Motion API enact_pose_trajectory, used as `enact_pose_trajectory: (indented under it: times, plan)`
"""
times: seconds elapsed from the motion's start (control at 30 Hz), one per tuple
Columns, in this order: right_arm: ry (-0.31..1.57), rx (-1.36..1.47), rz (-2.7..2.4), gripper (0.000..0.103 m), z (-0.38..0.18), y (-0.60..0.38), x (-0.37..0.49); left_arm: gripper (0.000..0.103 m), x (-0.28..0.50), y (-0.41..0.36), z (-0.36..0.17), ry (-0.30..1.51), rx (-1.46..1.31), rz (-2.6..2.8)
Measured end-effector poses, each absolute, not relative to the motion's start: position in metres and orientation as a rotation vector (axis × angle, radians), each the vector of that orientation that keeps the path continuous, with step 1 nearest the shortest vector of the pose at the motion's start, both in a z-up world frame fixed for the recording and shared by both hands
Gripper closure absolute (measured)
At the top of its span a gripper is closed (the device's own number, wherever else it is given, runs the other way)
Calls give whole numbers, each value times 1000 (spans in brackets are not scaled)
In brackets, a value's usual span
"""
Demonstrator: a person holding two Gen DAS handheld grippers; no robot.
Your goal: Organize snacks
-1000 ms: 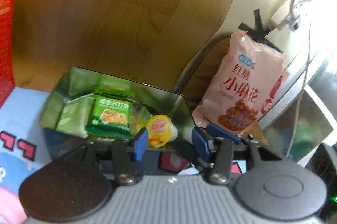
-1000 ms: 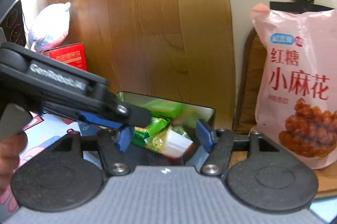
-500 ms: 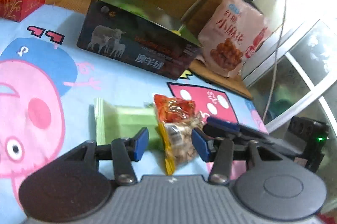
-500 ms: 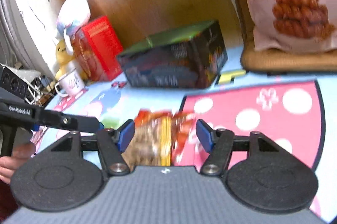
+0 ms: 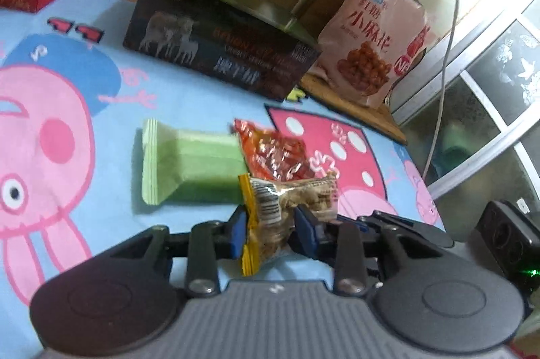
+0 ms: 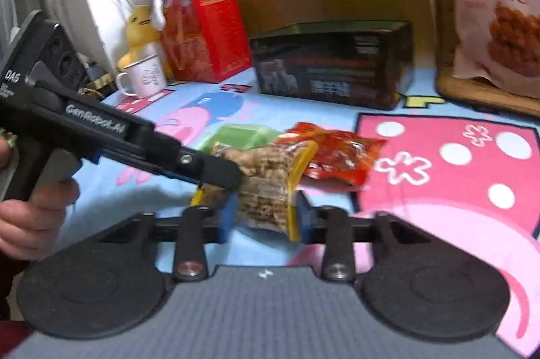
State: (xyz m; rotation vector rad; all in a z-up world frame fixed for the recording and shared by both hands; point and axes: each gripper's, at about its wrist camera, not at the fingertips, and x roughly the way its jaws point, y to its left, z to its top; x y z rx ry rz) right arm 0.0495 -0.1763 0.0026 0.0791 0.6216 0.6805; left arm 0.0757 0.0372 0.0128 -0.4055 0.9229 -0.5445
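Both tongs (image 5: 271, 232) (image 6: 265, 215) flanking blurred nut packet (image 5: 287, 200), grip unclear

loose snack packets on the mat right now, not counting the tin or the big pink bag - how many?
3. Green packet lies flat, leftmost. Red packet overlaps its right end. Yellow-edged clear packet sits nearest, between the fingers of the left gripper and right gripper. More may be hidden underneath.
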Motion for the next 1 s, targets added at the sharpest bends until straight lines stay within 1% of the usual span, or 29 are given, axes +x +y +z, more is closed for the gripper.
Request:
enact_pose_trajectory:
  times: [0.07, 0.27, 0.37, 0.5, 0.67, 0.7, 0.77, 0.8, 0.83, 0.87, 0.9, 0.97, 1.0]
  plan:
    - [581, 78, 680, 74, 9, -176, 50, 73, 76, 41, 23, 894, -412, -550]
    - [521, 113, 674, 74, 30, -177, 84, 72, 104, 35, 58, 819, -350, -530]
    - [486, 150, 657, 74, 45, -176, 112, 71, 129, 29, 80, 759, -310, -505]
    - [440, 181, 621, 74, 57, -174, 154, 67, 176, 22, 99, 714, -297, -463]
    - [432, 202, 562, 74, 54, -167, 202, 65, 230, 13, 98, 707, -294, -393]
    - [430, 187, 546, 74, 51, -164, 209, 62, 241, 12, 94, 712, -291, -372]
    - [443, 143, 505, 65, 44, -155, 223, 58, 258, 10, 82, 726, -283, -322]
    - [454, 117, 493, 63, 41, -151, 227, 58, 263, 10, 77, 735, -278, -301]
    - [457, 95, 482, 56, 38, -149, 229, 58, 267, 11, 73, 745, -276, -284]
    - [446, 76, 463, 52, 37, -148, 228, 58, 267, 15, 70, 751, -281, -275]
    - [427, 65, 446, 50, 37, -149, 224, 57, 264, 21, 69, 744, -297, -282]
    - [370, 68, 426, 39, 41, -158, 215, 56, 251, 34, 71, 710, -314, -298]
    - [350, 79, 422, 39, 42, -163, 208, 54, 241, 43, 73, 689, -320, -299]
